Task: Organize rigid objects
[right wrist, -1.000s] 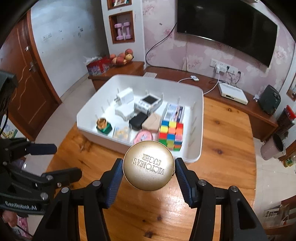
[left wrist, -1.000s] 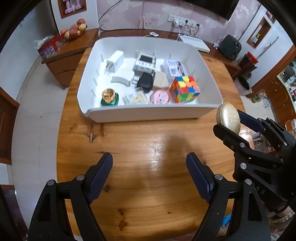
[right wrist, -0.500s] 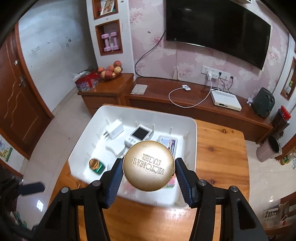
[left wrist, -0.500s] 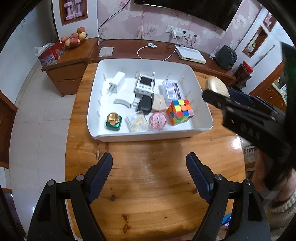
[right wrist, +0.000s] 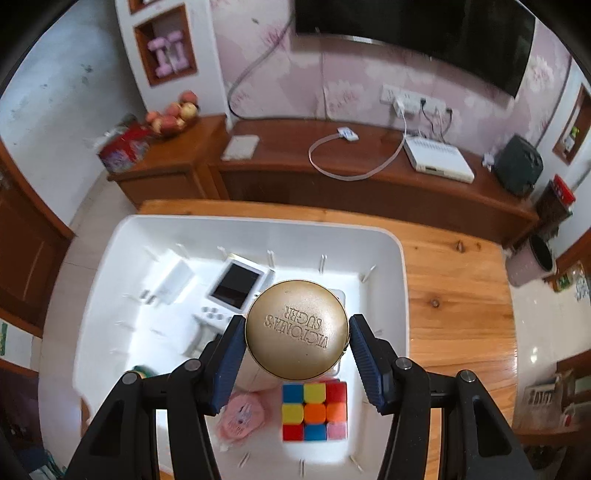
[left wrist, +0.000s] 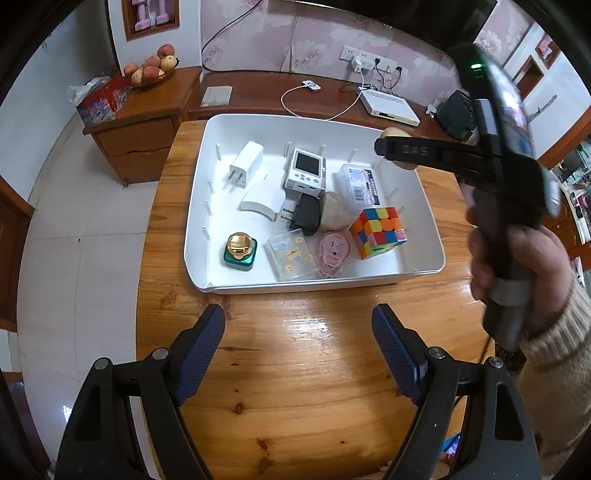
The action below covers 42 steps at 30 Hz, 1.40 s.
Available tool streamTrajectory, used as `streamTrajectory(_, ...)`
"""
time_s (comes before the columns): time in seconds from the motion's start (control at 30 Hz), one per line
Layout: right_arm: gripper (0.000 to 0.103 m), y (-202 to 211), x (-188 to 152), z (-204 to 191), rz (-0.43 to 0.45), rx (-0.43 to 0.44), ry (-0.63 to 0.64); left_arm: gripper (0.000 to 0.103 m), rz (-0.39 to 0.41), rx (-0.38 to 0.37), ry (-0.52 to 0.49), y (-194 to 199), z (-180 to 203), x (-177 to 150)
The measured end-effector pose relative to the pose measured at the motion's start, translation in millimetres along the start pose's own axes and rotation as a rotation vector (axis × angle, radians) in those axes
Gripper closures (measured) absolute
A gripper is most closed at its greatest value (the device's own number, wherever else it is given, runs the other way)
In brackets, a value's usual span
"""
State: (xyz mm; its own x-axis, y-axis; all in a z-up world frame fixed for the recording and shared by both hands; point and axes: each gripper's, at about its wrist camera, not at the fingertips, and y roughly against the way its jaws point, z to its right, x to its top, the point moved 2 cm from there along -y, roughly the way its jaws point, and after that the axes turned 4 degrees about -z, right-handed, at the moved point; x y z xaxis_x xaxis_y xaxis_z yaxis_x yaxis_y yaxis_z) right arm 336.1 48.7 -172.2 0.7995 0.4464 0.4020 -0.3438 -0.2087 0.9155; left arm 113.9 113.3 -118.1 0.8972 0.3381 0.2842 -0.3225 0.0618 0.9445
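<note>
One gold tin (right wrist: pixel 297 329) clamped in right tool (right wrist: pixel 297 354), poised above white tray (right wrist: pixel 400 266) far-right corner, cube (right wrist: pixel 314 411) nearer; left tool (left wrist: pixel 298 350) wide open, empty, over tabletop (left wrist: pixel 295 369).

a glossy wooden table (left wrist: pixel 303 362) stands on a pale tiled floor (left wrist: pixel 74 258). along the far pink floral wall (right wrist: pixel 354 74) runs a low dark wooden cabinet (right wrist: pixel 369 170) under a black television (right wrist: pixel 424 29), with a fruit bowl (right wrist: pixel 173 114) at its left end.

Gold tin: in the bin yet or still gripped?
Still gripped. The right gripper holds the gold tin between both fingers, above the white bin.
</note>
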Motion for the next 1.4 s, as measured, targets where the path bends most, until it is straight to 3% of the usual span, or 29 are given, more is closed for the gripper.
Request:
streamTrajectory(0.2,0.046,-44.5,0.3,3.0,-0.078,-0.047,-0.012,0.019,-0.022,0.015,0.012,-10.5,-9.0,5.5)
streamTrajectory(0.43,0.045,-66.3,0.6,0.1,-0.14,-0.042,-0.014,0.019,-0.062,0.005,0.038,-20.1,-17.5,8.3)
streamTrajectory(0.57,0.037,-63.6,0.0,-2.0,-0.136,-0.013,-0.017,0.019,-0.084,-0.003,0.042,-24.3,-19.0,9.4)
streamTrajectory(0.93,0.036,-13.9,-16.0,-13.8,-0.056,0.023,-0.008,0.019,-0.075,0.021,0.01,-22.0,-11.6,9.6)
streamTrajectory(1.4,0.036,87.8,-87.2,-3.2,0.032,0.044,-0.108,0.019,-0.028,-0.027,-0.109,5.7,18.1,-7.5)
